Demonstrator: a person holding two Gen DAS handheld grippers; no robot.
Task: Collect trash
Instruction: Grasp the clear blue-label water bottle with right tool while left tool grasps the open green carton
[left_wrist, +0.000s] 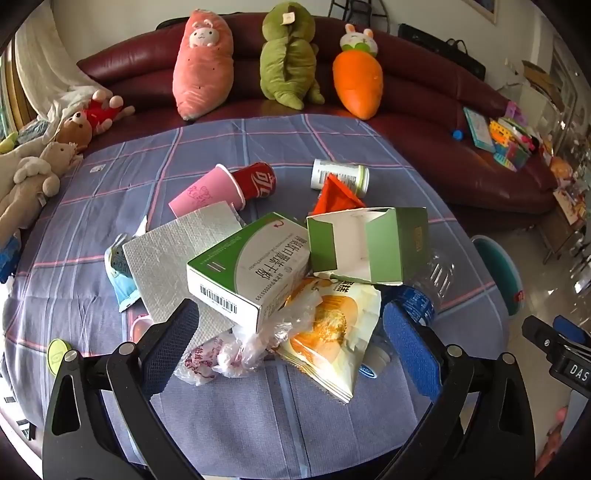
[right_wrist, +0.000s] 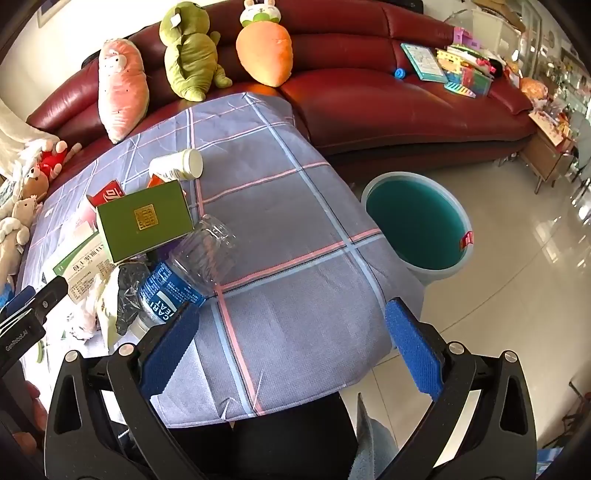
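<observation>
A heap of trash lies on the checked tablecloth (left_wrist: 258, 417): a white-green medicine box (left_wrist: 247, 273), an open green carton (left_wrist: 365, 247), an orange snack bag (left_wrist: 328, 332), a crumpled plastic wrapper (left_wrist: 236, 350), a paper towel (left_wrist: 173, 254), a pink cup (left_wrist: 210, 192), a red cola can (left_wrist: 258, 179), a white jar (left_wrist: 340, 175). My left gripper (left_wrist: 291, 343) is open, its jaws either side of the snack bag and wrapper. My right gripper (right_wrist: 291, 343) is open and empty over the table's corner, its left finger beside a clear water bottle (right_wrist: 188, 269). The green carton (right_wrist: 146, 221) lies above it.
A teal bin (right_wrist: 417, 225) stands on the floor to the right of the table; its rim (left_wrist: 498, 273) shows in the left wrist view. A red sofa (right_wrist: 388, 96) with plush toys (left_wrist: 288, 59) runs behind the table. Soft toys (left_wrist: 33, 173) lie at the left edge.
</observation>
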